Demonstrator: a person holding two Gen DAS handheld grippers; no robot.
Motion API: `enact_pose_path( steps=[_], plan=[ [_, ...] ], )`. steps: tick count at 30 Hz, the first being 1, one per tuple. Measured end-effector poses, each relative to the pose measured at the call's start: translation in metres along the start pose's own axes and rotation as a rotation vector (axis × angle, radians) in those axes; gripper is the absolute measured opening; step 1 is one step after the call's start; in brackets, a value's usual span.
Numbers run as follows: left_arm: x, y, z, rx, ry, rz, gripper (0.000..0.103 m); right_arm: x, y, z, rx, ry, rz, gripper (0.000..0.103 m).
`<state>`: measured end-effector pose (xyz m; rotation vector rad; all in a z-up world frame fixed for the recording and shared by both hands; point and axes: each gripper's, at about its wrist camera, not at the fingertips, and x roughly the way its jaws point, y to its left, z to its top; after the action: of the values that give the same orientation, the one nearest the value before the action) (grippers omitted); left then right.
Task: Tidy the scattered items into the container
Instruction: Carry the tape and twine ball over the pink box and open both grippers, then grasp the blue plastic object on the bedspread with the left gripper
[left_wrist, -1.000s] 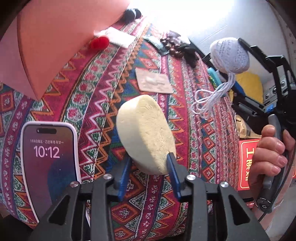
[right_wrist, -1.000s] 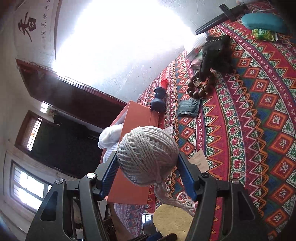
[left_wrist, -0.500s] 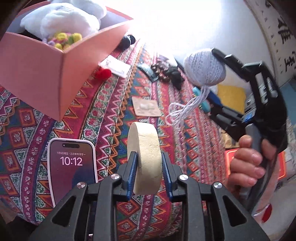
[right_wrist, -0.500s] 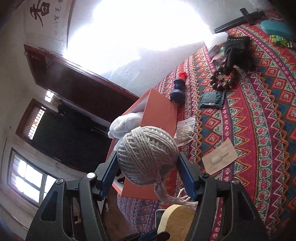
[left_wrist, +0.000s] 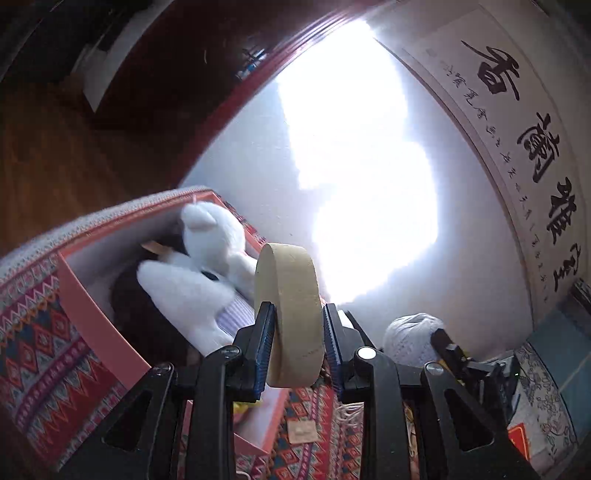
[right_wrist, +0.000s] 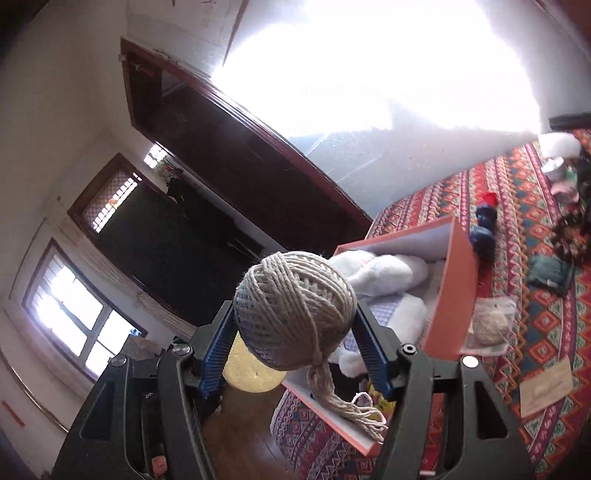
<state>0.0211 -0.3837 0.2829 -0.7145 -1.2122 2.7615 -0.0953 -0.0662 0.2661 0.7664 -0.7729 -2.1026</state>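
Observation:
My left gripper is shut on a thick round yellow sponge disc, held edge-on, raised beside the open pink box. A white plush toy lies inside that box. My right gripper is shut on a ball of beige twine, whose loose tail hangs below the jaws. It hovers at the near corner of the same box, with the plush toy behind it. The sponge disc shows low behind the right gripper's left finger. The twine ball also appears at lower right in the left wrist view.
On the patterned red cloth lie a dark blue bottle with a red cap, a green packet, a clear bag with twine, a beige card and dark beads. A wall stands behind the table; wooden floor lies below.
Both grippers have risen and swung toward the box with their loads. The left wrist view now looks into the box, and the phone has left the view.

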Motion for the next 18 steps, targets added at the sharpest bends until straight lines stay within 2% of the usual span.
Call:
enact_pose_path(
  steps=[3,5,7,9,10,11,13,15,16,18],
  plan=[
    [0.016,0.028,0.006,-0.021,-0.005,0.1,0.023,0.034,0.003,0.02,-0.031,-0.006,-0.027,0.062],
    [0.033,0.036,0.007,0.009,0.002,0.179,0.023,0.058,-0.004,0.032,-0.034,-0.007,-0.061,0.062],
    [0.048,0.04,0.006,0.069,0.013,0.262,0.023,0.081,-0.015,0.039,-0.055,-0.001,-0.126,0.062],
    [0.057,0.046,0.004,0.103,0.026,0.335,0.024,0.102,-0.027,0.039,-0.091,0.008,-0.235,0.065],
    [0.061,0.048,0.004,0.111,0.024,0.377,0.029,0.111,-0.034,0.037,-0.111,0.016,-0.3,0.068],
    [0.062,0.05,0.004,0.111,0.013,0.409,0.034,0.117,-0.04,0.036,-0.126,0.026,-0.348,0.08],
    [0.052,0.056,0.006,0.096,-0.023,0.438,0.074,0.115,-0.047,0.033,-0.142,0.022,-0.393,0.089],
    [0.038,0.057,0.008,0.079,-0.084,0.439,0.083,0.099,-0.045,0.033,-0.166,-0.019,-0.399,0.092],
    [0.032,0.056,0.008,0.078,-0.108,0.438,0.083,0.088,-0.043,0.035,-0.177,-0.04,-0.397,0.097],
    [0.027,0.05,0.008,0.09,-0.126,0.43,0.084,0.064,-0.04,0.038,-0.187,-0.075,-0.393,0.099]
  ],
)
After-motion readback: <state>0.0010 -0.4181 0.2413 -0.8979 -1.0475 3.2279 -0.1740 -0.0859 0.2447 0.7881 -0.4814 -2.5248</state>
